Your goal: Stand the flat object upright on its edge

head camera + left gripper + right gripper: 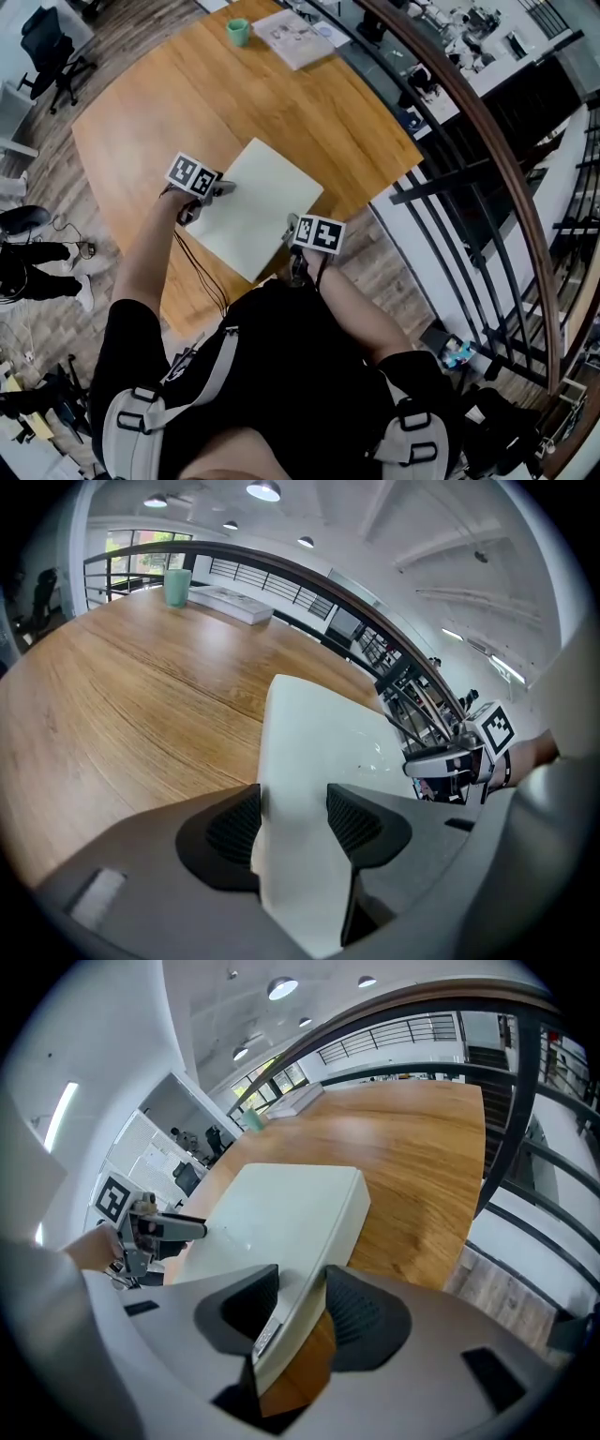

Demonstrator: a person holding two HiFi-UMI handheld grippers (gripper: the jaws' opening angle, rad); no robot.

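Flat object: a white panel (258,202) lay broad face up on the desk (187,94), on the desk's near part, close to the edge by the person.
Left claw: the left claw (292,822) was at the panel's side towards the desk's middle, closed on its rim, with both ribbed pads (234,832) against the white material.
Right claw: the right claw (300,1302) sat at the desk's near edge, spread wide and astride the panel's rim. Wood showed between the rim and one pad (361,1316), so it was not pinching.
Panel tilt: whether any edge had lifted off the desk could not be told.
Far end of the desk: a green cup (238,32) stood there, beside a flat booklet (295,37).
Beyond the desk: a dark curved railing (469,122) ran along its right side.
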